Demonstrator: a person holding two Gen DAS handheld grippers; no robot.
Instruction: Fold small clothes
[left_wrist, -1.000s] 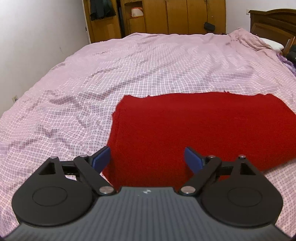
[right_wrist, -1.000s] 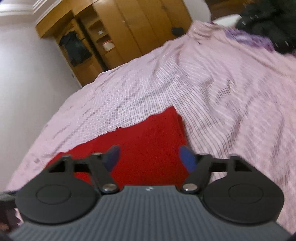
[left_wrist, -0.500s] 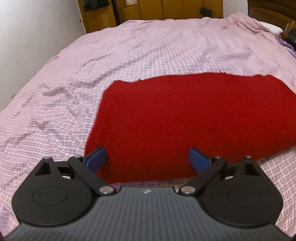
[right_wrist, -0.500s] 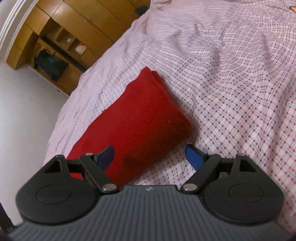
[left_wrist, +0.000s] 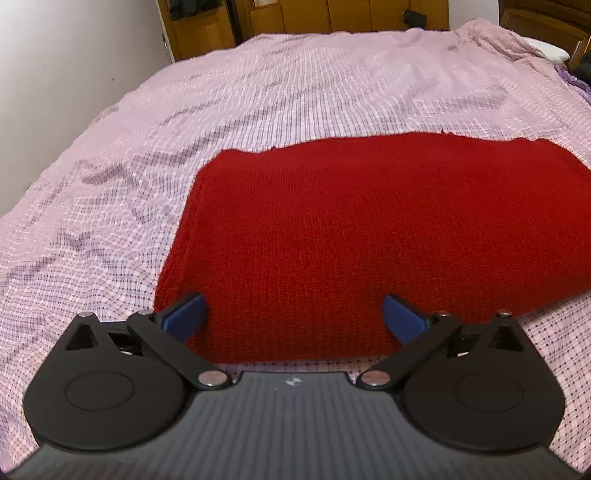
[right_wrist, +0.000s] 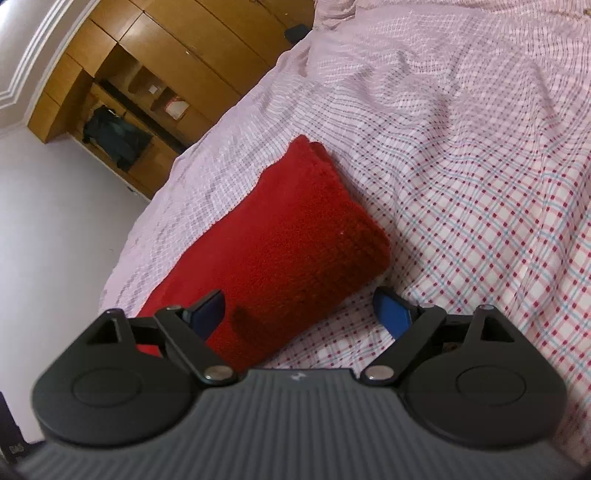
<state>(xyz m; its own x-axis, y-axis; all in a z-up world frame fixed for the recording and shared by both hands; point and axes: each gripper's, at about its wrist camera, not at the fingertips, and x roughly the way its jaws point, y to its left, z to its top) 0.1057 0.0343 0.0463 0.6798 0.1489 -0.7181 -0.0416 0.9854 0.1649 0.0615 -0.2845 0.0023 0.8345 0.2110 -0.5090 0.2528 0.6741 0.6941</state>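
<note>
A red knitted garment (left_wrist: 388, 236) is seen lying flat on a bed covered by a pink checked sheet (left_wrist: 258, 92). It is folded into a long rectangle, and in the left wrist view its long axis is laid across the picture from left to right. Its left short edge is slanted from the upper middle down toward the near left, and its far long edge is slightly ragged. In the right wrist view the same garment (right_wrist: 288, 236) is seen end on, with its length running from the near left up to a rounded, doubled end at the upper middle.

The left gripper (left_wrist: 293, 314) is held low over the near left corner of the garment. Its jaws are being opened and stand wide apart; red knit is seen between the blue pads (left_wrist: 183, 315), but nothing is pinched by them. Whether the left pad touches the cloth cannot be told.

The right gripper (right_wrist: 297, 308) is placed at the garment's near right corner, rolled to one side. Its jaws are also being opened, and the corner of the knit is seen between them ungripped; the right pad (right_wrist: 389, 310) is over bare sheet.

Bare sheet is left on every side of the garment: a wide wrinkled stretch to the left and beyond it, a narrower strip along the near edge. A white wall (left_wrist: 74, 55) bounds the bed on the left, and wooden wardrobes (right_wrist: 166, 55) stand past the far end.
</note>
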